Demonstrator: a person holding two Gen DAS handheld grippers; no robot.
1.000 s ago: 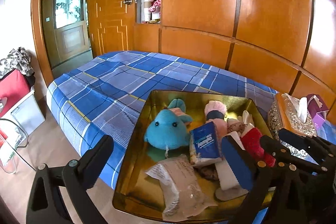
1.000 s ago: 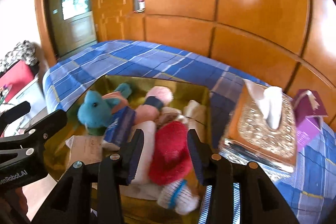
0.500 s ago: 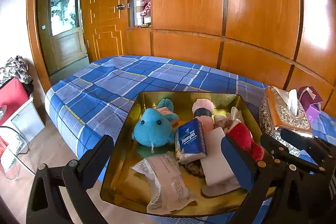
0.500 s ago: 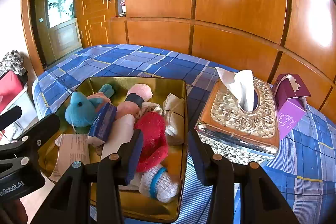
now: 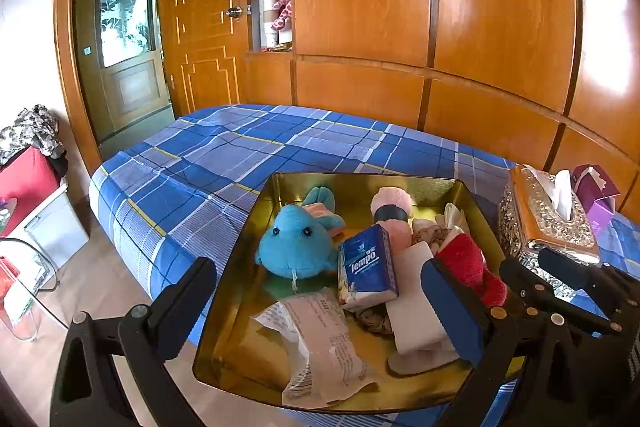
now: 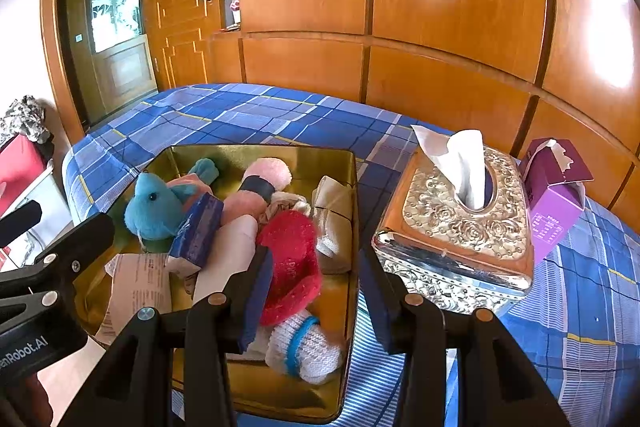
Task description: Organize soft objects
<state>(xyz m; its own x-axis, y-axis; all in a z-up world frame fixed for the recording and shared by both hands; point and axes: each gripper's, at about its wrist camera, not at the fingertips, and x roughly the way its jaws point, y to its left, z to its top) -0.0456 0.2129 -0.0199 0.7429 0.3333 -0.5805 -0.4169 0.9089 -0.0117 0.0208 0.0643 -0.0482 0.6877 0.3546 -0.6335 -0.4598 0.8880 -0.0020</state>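
Observation:
A gold tin tray (image 5: 360, 178) (image 6: 260, 150) lies on the blue checked bed cover (image 5: 240, 155). In it are a blue plush toy (image 5: 296, 247) (image 6: 156, 211), a Tempo tissue pack (image 5: 366, 263) (image 6: 198, 231), a pink sock roll (image 5: 390, 203), a red sock (image 5: 468, 263) (image 6: 292, 255), a white block (image 5: 416, 307), a white knit sock (image 6: 304, 347) and a crumpled packet (image 5: 320, 339). My left gripper (image 5: 320, 299) hangs wide open over the tray's near edge, holding nothing. My right gripper (image 6: 318, 297) stands partly open above the tray's right rim, its left finger in front of the red sock.
A silver-and-gold tissue box (image 6: 460, 227) (image 5: 544, 219) stands just right of the tray, with a purple carton (image 6: 556, 199) beyond it. Wooden wardrobe panels rise behind the bed. Left of the bed are floor, a red-topped bin (image 5: 28, 183) and a door.
Both views have pulled back from the tray, so more of the bed and the tissue box shows. The red sock, once framed between the right fingers, lies in the tray. Jaw widths unchanged.

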